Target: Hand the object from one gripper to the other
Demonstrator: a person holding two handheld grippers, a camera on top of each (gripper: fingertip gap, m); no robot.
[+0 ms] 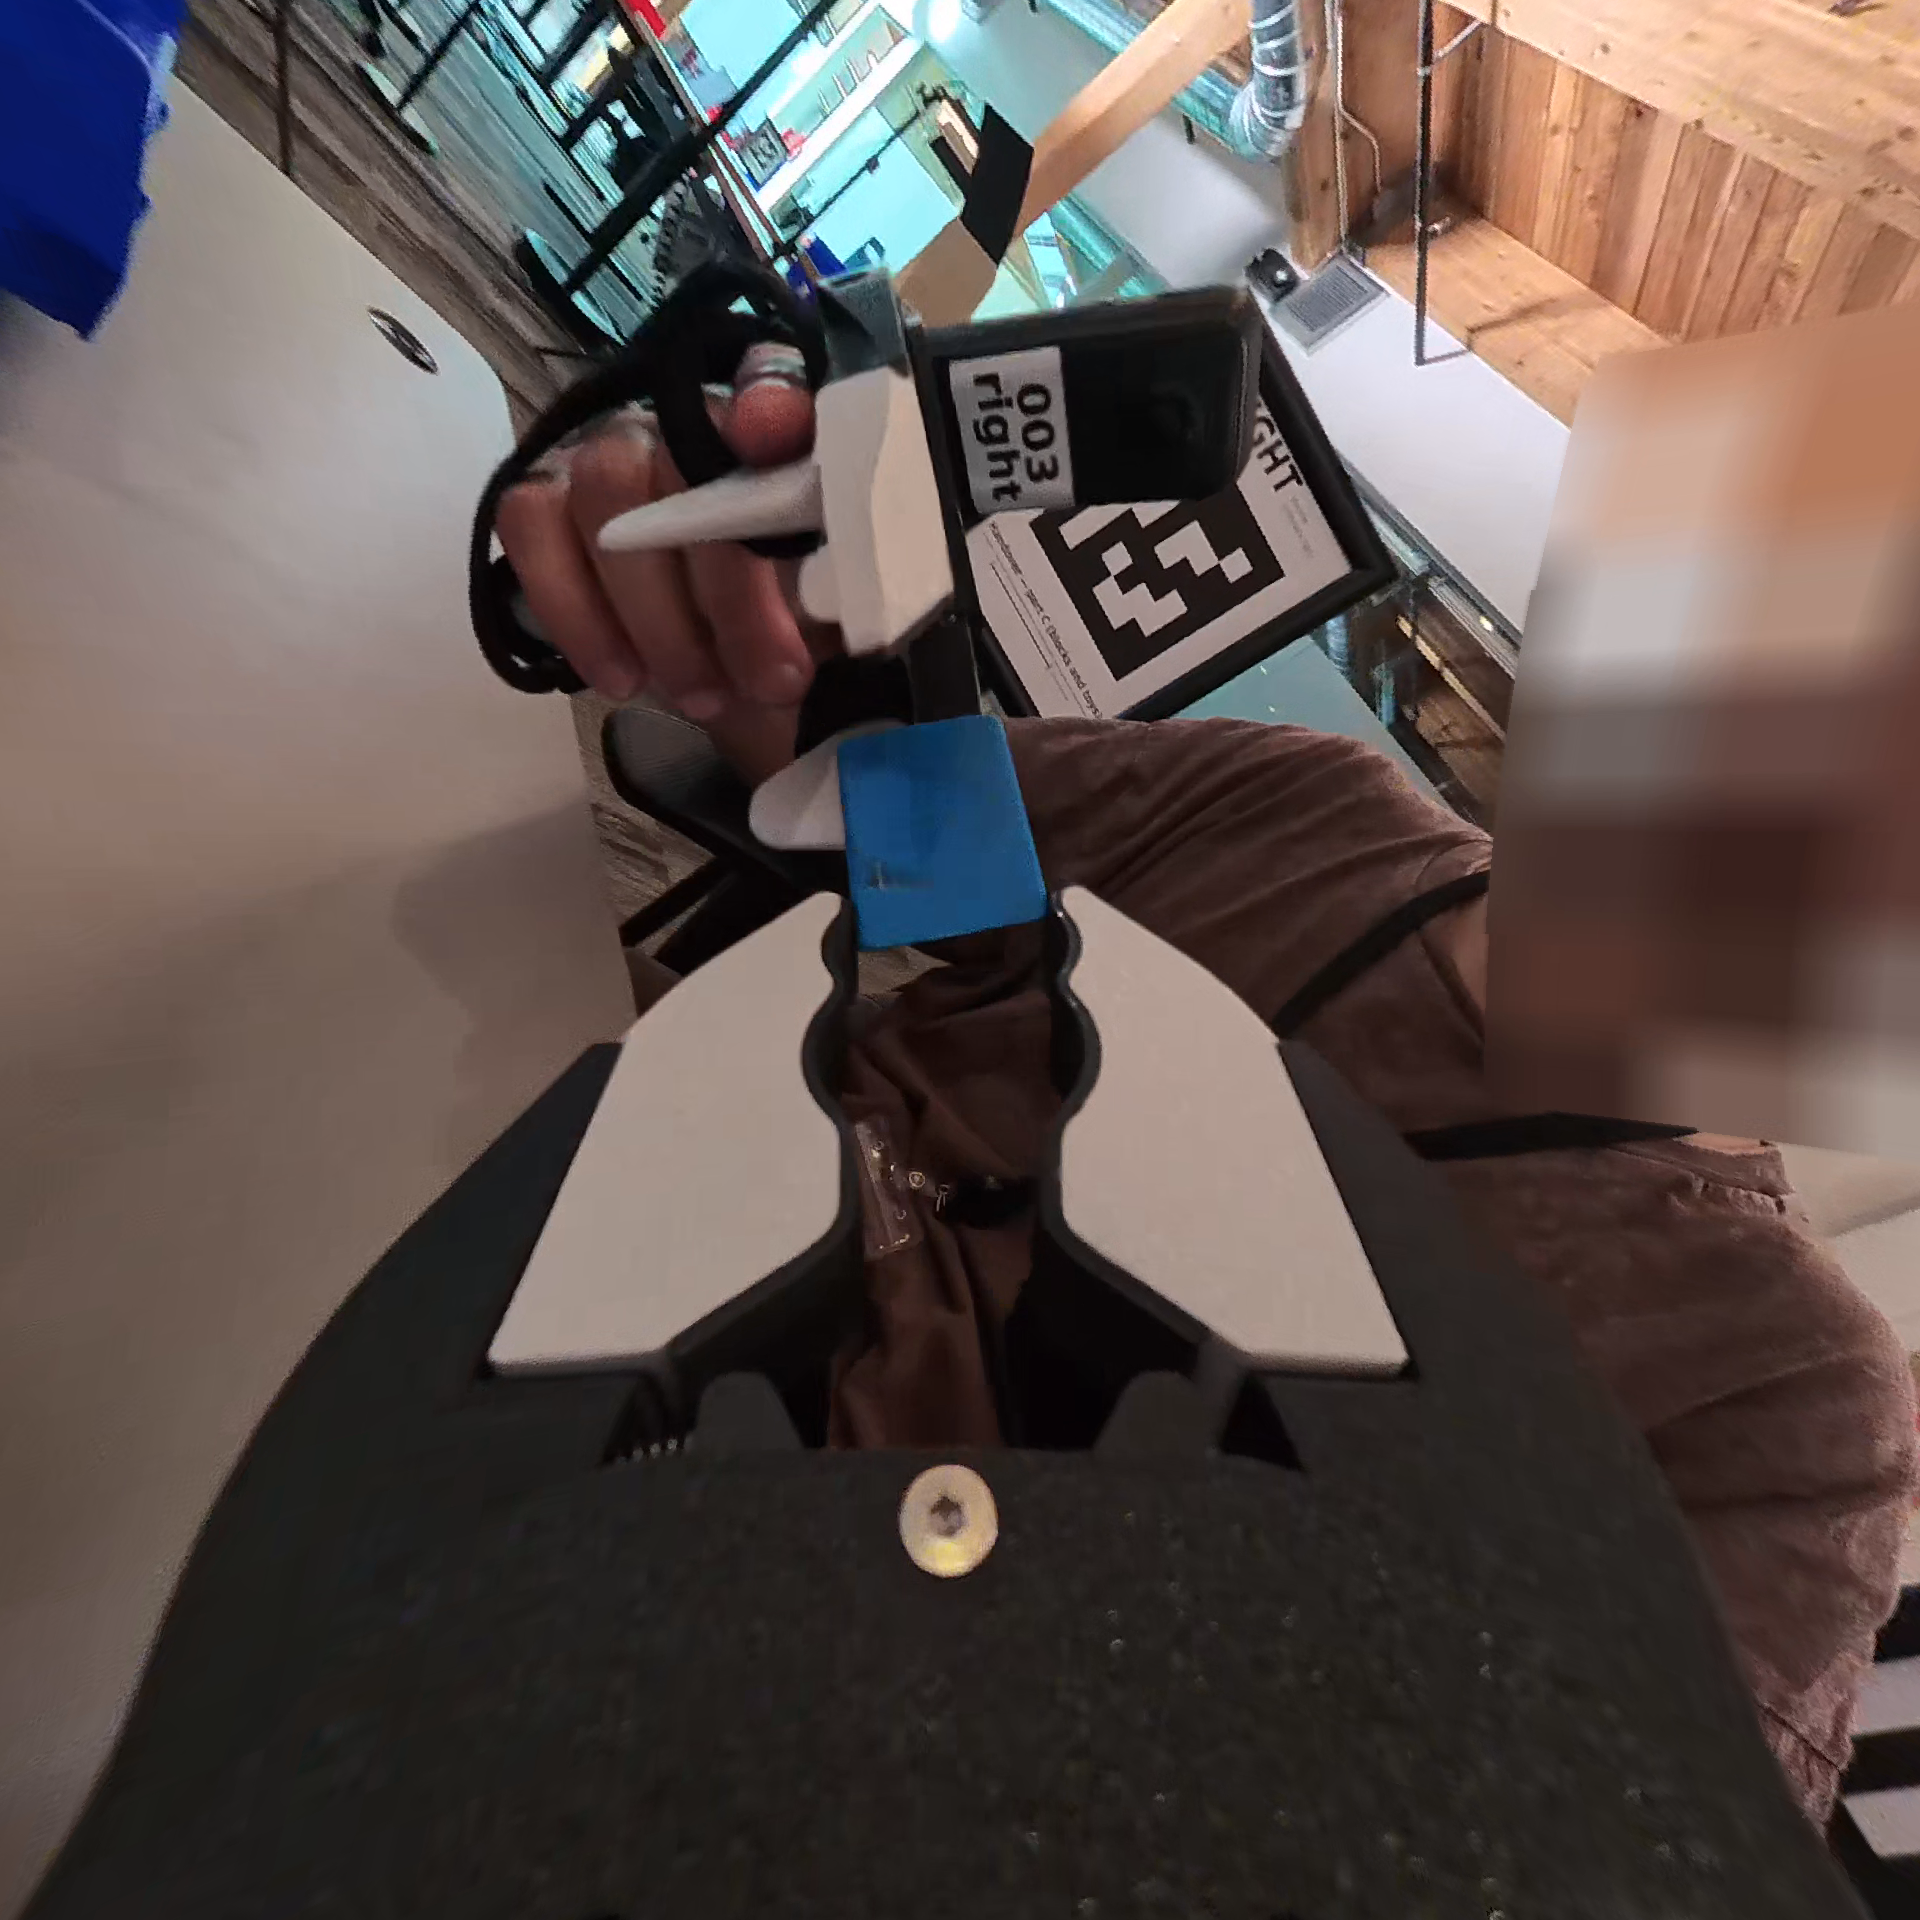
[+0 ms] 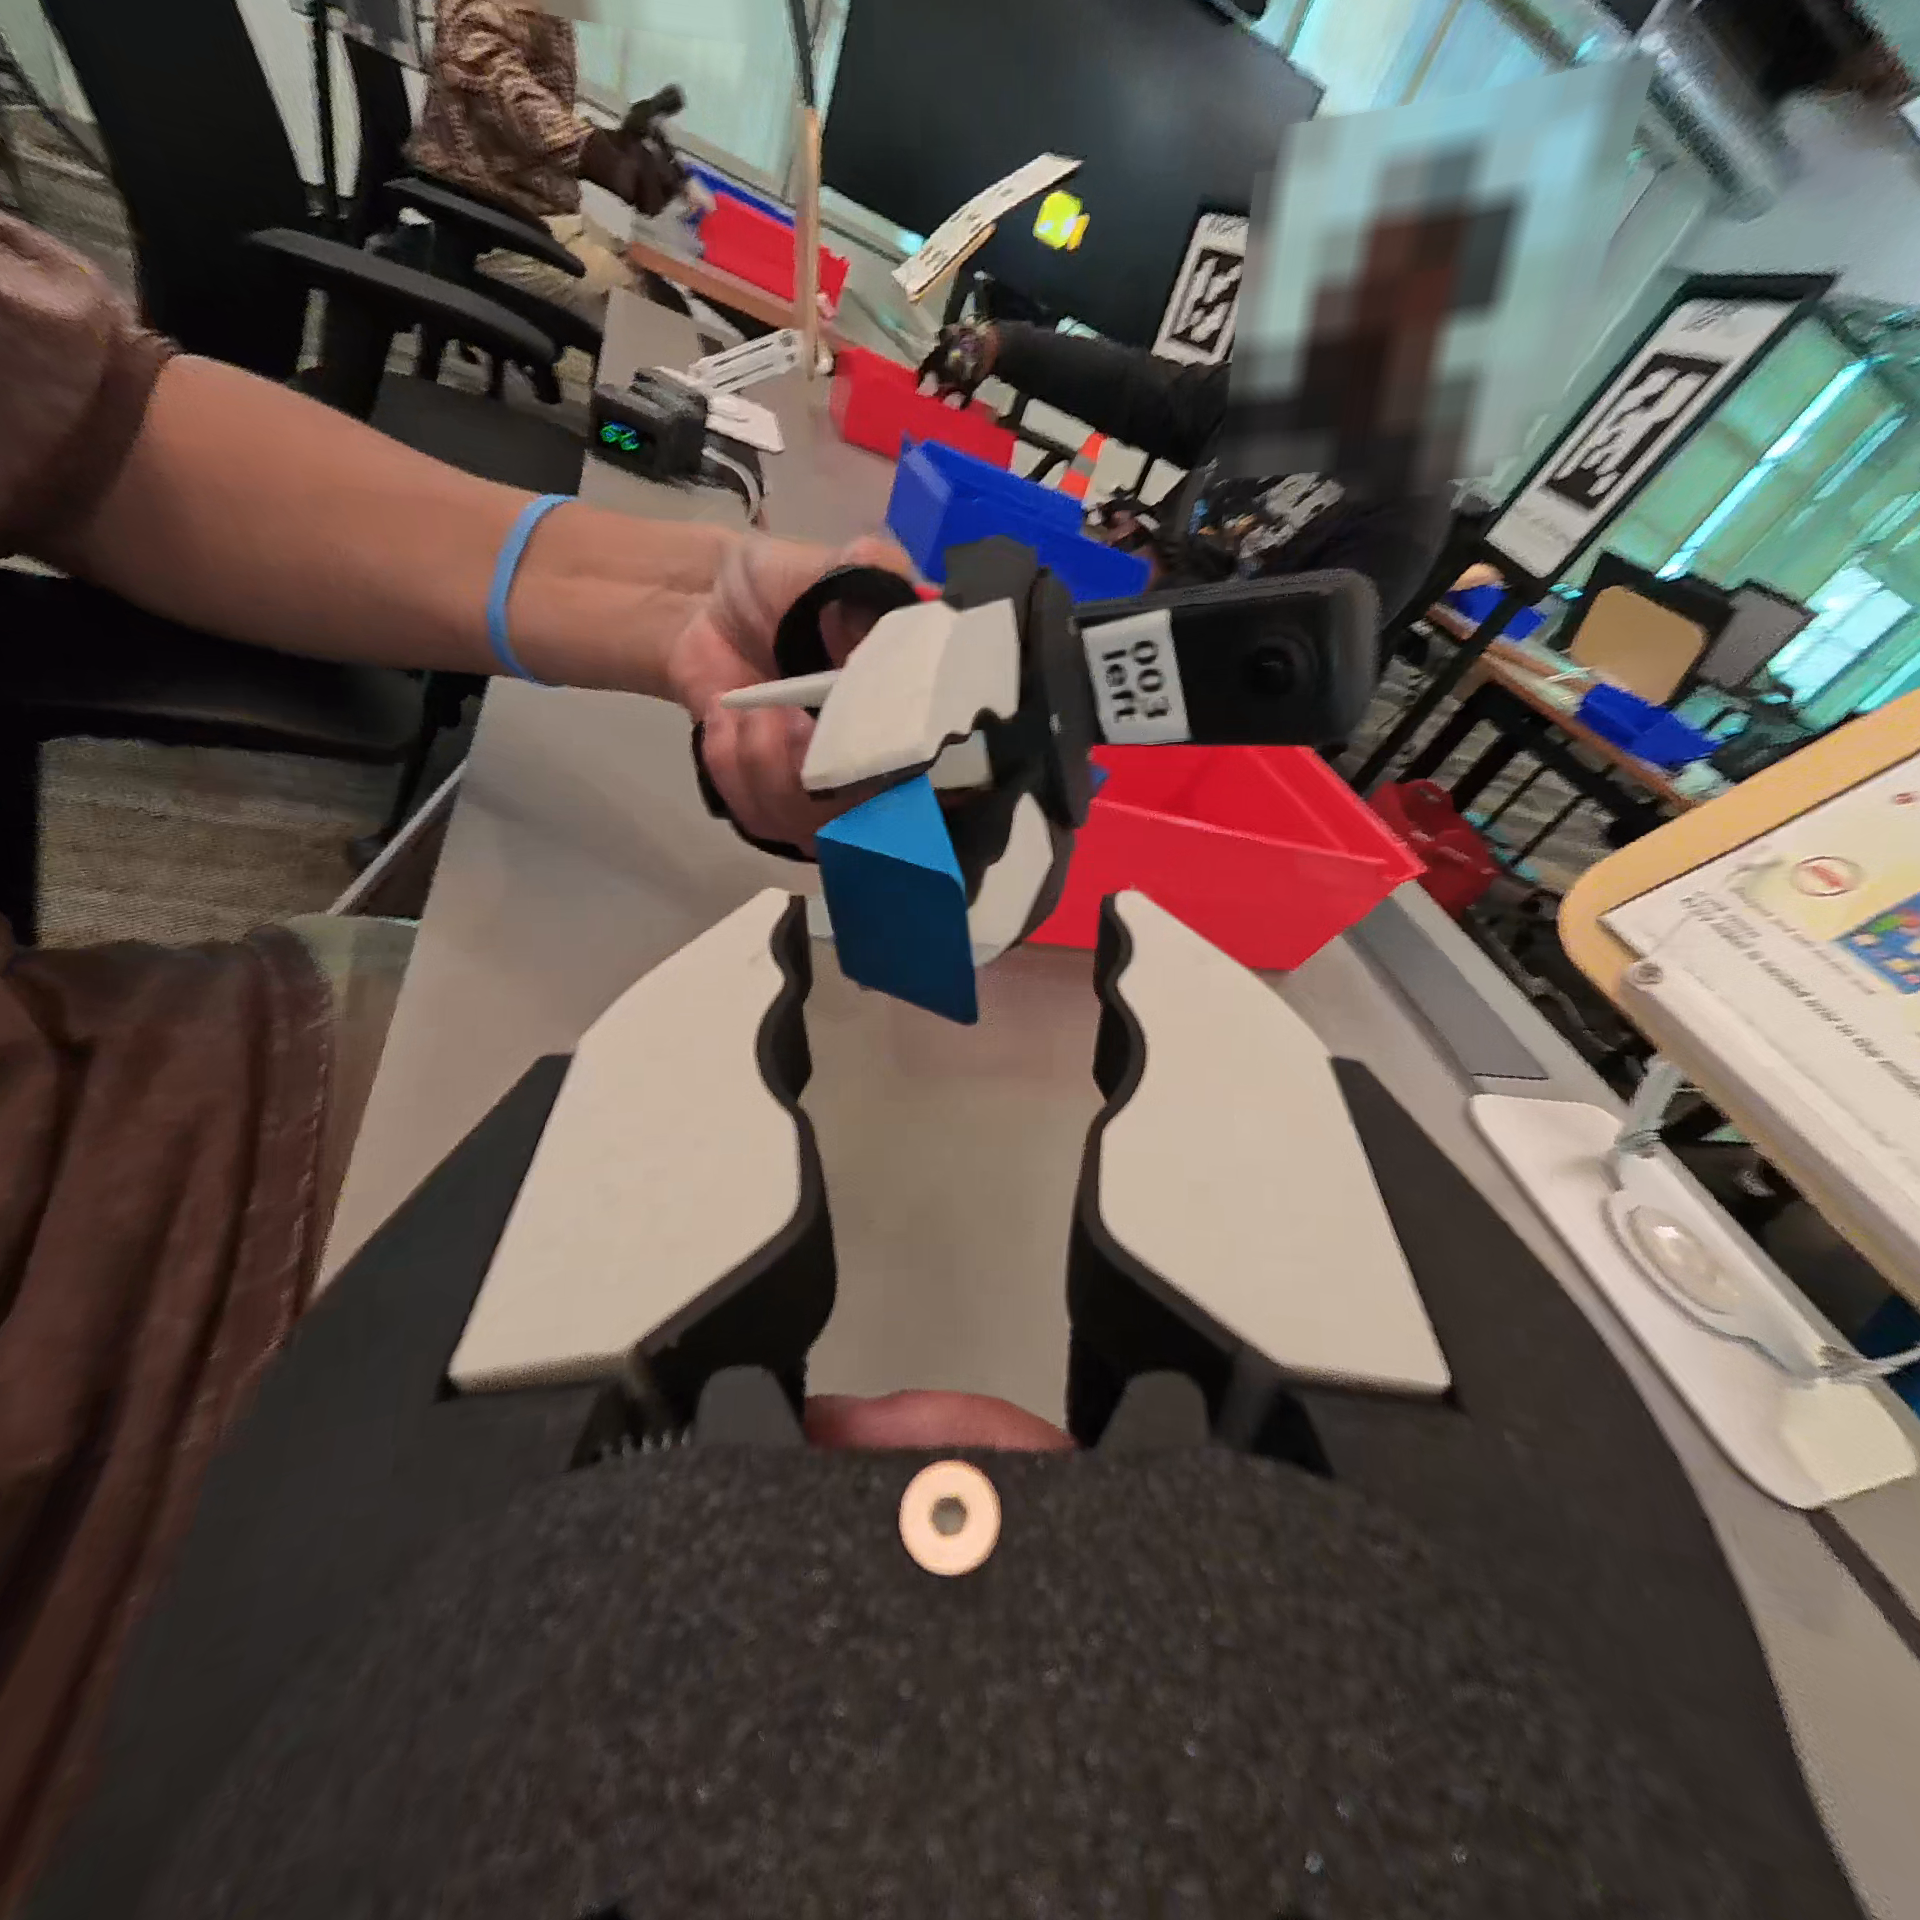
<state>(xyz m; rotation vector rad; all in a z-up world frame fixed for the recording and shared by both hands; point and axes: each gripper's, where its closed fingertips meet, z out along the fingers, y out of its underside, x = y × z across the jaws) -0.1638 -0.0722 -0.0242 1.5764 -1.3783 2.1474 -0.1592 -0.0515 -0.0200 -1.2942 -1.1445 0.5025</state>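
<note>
The blue block (image 1: 940, 831) hangs in the air between the two tools, above the pale counter (image 2: 582, 831). In the left wrist view the left gripper (image 1: 951, 914) has its fingers (image 1: 727, 1122) drawn close on the block's near end, pinching it at the tips, with a brown sleeve (image 1: 1299, 883) filling the space behind. Beyond it the right gripper (image 1: 831, 821) faces in, one white fingertip lying just beside the block's left edge, a hand (image 1: 644, 561) on its black loop handle; whether that tip touches the block cannot be told from here.

The right wrist view settles what the other leaves open: its fingers (image 2: 644, 1174) stand wide apart and hold nothing, the block just past and between their tips, nearer the left one. It also shows the block as a smooth, matte wedge with slanted faces (the other view gives only one flat blue face).

A red bin (image 2: 1226, 862) sits on the counter behind the block, an open, angular plastic tub, and a blue bin (image 2: 987, 509) farther back. A framed marker board (image 1: 1174, 582) stands behind the right gripper in the left wrist view. A forearm wears a blue wristband (image 2: 514, 587).
</note>
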